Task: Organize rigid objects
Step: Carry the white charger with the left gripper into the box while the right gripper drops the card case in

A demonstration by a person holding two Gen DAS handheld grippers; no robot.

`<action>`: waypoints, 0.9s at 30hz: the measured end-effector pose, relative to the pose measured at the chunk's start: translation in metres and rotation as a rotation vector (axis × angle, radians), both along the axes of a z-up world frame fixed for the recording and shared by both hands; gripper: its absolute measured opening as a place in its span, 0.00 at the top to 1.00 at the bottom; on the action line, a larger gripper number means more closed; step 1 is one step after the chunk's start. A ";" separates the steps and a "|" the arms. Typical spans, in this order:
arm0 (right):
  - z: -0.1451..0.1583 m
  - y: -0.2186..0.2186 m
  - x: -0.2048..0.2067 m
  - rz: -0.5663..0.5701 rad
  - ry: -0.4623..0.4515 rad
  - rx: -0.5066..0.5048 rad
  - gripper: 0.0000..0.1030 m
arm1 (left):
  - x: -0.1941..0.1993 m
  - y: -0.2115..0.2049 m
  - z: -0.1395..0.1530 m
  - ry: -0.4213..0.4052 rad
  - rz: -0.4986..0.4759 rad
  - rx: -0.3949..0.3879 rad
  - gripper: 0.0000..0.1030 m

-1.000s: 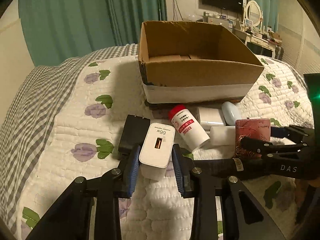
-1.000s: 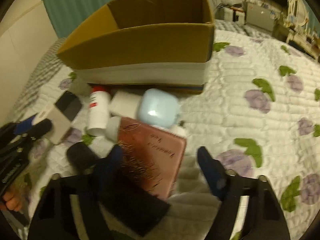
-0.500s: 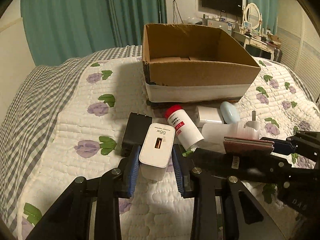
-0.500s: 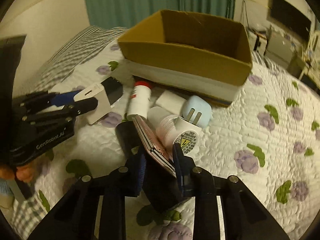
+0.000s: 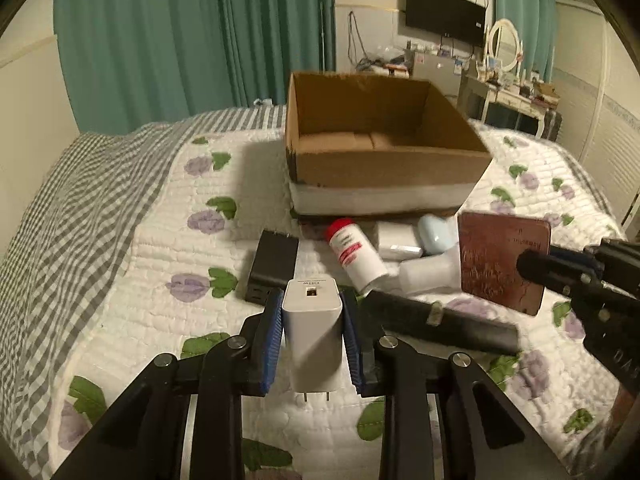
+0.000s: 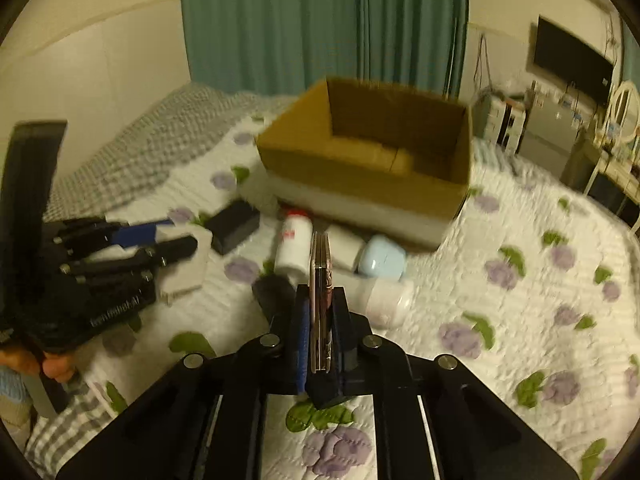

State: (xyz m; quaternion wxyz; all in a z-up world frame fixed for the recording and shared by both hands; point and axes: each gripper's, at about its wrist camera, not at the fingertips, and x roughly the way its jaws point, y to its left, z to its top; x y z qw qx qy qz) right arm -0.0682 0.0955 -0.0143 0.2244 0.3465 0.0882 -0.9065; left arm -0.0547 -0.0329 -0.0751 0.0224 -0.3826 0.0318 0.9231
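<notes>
Chargers & clutter on bed, both hand-held grippers loaded.

Left hand-held gripper [image 5: 312, 334] is clamped on a white charger [image 5: 312, 322], prongs toward cam, lifted over the floral quilt [image 5: 160, 264]. Right hand-held gripper [image 6: 320, 334] is pinched on a thin reddish-brown case [image 6: 320, 280], held edge-on in right wrist view, flat face showing in left wrist view [image 5: 502, 262]. Just beyond, on the quilt: black adapter [image 5: 274, 266], red-capped white bottle [image 5: 356, 256], white box [image 5: 398, 236], pale blue pod [image 5: 436, 232], white cylinder [image 5: 430, 272], a dark tube [image 5: 440, 322] nearer. Farther back, open cardboard box [image 5: 384, 168], w/ teal curtains [image 5: 200, 36] behind.
</notes>
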 end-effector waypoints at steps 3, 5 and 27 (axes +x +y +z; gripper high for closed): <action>0.023 0.001 0.000 -0.002 0.054 -0.004 0.91 | 0.002 0.003 0.023 0.039 0.002 0.018 0.73; 0.039 0.003 -0.004 -0.006 0.090 -0.006 0.91 | 0.000 0.005 0.039 0.072 -0.002 0.025 0.73; 0.040 0.023 -0.162 -0.078 0.092 -0.055 0.91 | -0.188 0.050 0.023 0.049 -0.054 -0.023 0.73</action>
